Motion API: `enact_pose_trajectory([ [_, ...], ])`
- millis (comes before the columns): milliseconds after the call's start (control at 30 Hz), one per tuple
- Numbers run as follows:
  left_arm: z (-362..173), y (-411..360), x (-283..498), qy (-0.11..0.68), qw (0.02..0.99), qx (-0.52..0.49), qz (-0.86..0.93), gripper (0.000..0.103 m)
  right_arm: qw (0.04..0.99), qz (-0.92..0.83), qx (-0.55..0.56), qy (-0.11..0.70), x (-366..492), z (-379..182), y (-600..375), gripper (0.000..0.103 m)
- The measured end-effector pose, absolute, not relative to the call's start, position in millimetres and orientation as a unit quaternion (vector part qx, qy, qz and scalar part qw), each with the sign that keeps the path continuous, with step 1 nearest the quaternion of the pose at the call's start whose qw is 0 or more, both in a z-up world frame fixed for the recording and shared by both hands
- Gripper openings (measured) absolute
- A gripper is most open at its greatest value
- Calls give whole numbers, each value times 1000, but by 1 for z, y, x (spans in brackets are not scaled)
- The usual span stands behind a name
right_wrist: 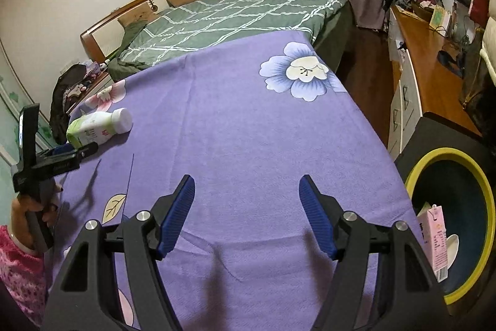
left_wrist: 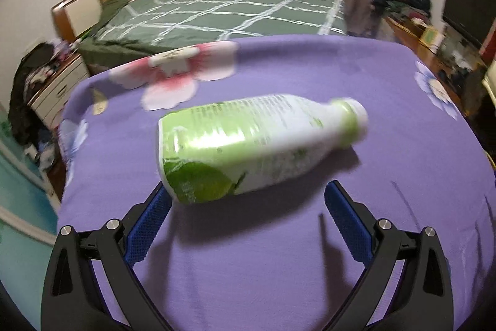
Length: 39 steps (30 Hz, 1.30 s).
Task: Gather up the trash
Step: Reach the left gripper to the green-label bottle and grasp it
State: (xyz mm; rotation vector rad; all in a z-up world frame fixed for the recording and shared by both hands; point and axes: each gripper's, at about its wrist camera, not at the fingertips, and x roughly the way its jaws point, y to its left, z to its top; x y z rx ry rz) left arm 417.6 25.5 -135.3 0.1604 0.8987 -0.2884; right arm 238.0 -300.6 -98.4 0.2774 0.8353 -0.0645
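bottle [left_wrist: 257, 145]: lying on table [left_wrist: 279, 253], near left edge
left gripper [left_wrist: 248, 194]: spread wide, at bottle base
right gripper [right_wrist: 247, 191]: spread, empty
bin [right_wrist: 483, 185]: by right edge

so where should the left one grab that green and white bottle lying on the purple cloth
Across the wide body of the bottle, coming from its near side: it lies on its side, cap pointing right, and the left gripper already has its open jaws straddling that body.

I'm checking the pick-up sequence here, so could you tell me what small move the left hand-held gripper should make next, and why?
Probably ease the left hand-held gripper forward a little, then close. Its jaws stand open, and the green-and-white bottle lies on its side on the purple cloth, with only its base reaching between the fingertips. The bin waits at the table's right side.
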Motion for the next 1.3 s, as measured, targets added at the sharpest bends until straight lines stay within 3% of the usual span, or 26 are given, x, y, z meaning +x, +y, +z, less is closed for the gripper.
enact_pose_trajectory([
  [400, -112, -72, 365, 426, 854, 103, -280, 97, 906, -53, 162, 387, 224, -92, -336, 68],
  [567, -95, -87, 349, 422, 855, 130, -274, 91, 907, -54, 166, 383, 220, -89, -344, 69],
  [800, -77, -85, 394, 461, 845, 127, -239, 91, 905, -50, 176, 383, 219, -90, -350, 69],
  [1100, -107, -124, 441, 524, 810, 148, -218, 91, 906, -58, 180, 380, 215, -90, -357, 69],
  [1300, -127, -136, 466, 562, 787, 164, -193, 78, 903, -61, 187, 382, 214, -93, -366, 69],
])
